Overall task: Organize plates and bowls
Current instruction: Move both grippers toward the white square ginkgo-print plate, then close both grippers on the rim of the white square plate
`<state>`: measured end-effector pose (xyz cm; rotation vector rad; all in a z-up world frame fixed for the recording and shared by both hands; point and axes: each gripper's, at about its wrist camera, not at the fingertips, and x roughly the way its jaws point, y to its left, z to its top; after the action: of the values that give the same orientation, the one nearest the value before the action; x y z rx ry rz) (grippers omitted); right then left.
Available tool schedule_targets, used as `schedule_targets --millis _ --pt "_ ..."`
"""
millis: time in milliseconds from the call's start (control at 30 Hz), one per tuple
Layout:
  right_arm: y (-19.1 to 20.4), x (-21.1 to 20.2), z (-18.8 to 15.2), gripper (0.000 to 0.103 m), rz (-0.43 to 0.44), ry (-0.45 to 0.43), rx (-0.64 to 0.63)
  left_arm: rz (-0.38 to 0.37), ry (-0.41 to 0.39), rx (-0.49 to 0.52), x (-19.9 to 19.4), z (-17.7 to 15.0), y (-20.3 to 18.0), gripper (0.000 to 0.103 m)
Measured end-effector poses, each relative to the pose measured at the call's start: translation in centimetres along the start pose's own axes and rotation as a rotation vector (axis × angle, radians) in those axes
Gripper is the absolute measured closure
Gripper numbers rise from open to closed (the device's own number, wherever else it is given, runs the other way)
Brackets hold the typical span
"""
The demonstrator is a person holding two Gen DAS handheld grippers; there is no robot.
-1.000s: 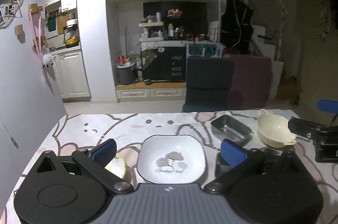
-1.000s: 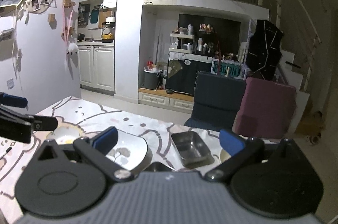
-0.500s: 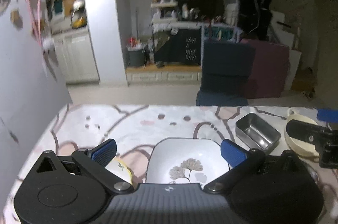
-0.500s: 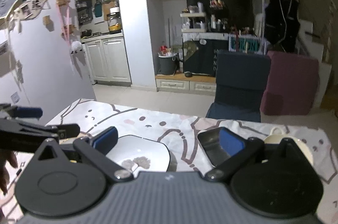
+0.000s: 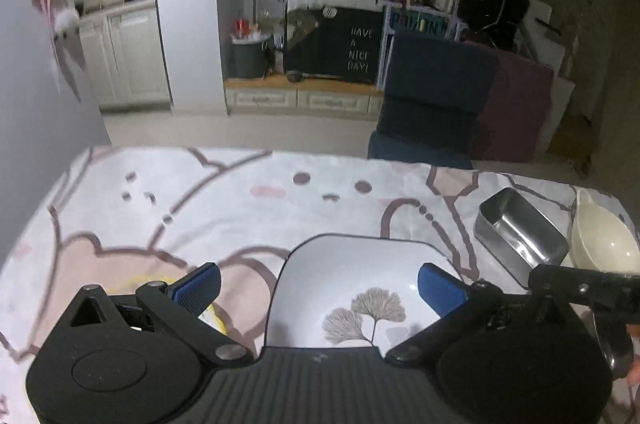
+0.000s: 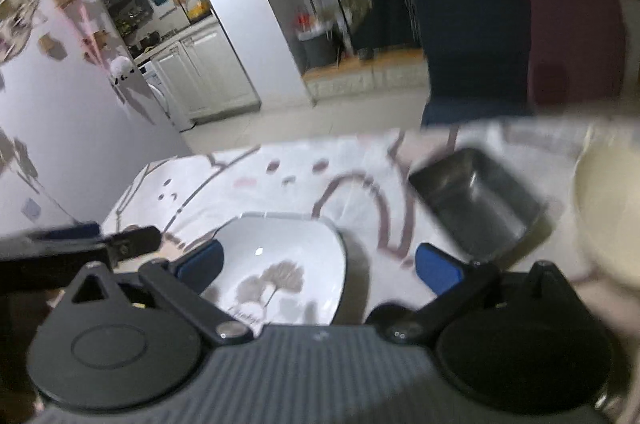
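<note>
The left tongs (image 5: 318,286) stand wide and hold nothing, their blue pads flanking the near part of the white square plate (image 5: 360,288) at the lower centre of the left wrist frame. The right tongs (image 6: 318,266) are also wide and empty; in the right wrist frame, which is blurred, the same plate sits at lower centre with one pad over its left edge.

My reading is that the approach step is in hand and nothing is gripped yet. The next move probably calls for one pair of tongs to drop low enough to straddle the plate's rim and close on it, or to turn toward the steel tray (image 5: 520,236) at the right of the frame, with the cream bowl (image 5: 604,244) just beside it at the far right. A yellow-rimmed dish (image 5: 212,312) peeks out behind the left pad at lower left. All rest on the patterned tabletop (image 5: 200,208).

Readable writing: a dark board in the upper middle of the left wrist frame says "HAVE A NICE DAY!". A sign to its right is only partly legible. The plate bears a ginkgo-leaf motif, with small script below it that I cannot make out.
</note>
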<state>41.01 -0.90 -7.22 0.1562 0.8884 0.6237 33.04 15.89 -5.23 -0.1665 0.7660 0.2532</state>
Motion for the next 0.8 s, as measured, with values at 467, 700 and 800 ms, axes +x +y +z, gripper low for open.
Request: schedule_targets --millis 467,700,800 --pt "-1.8 4.7 -1.9 0.054 0.073 0.189 0.193 -0.094 0.053 -0.105 4.1 -1.1 3.7 0.014" --pt "-1.9 5.6 -2.1 0.069 0.017 0.2 0.184 -0.117 0.094 -0.102 5.9 -1.6 3.8 0.045" --pt "-1.9 6.2 -1.9 0.079 -0.004 0.199 0.18 -0.093 0.116 -0.082 6.8 -1.9 3.6 0.051"
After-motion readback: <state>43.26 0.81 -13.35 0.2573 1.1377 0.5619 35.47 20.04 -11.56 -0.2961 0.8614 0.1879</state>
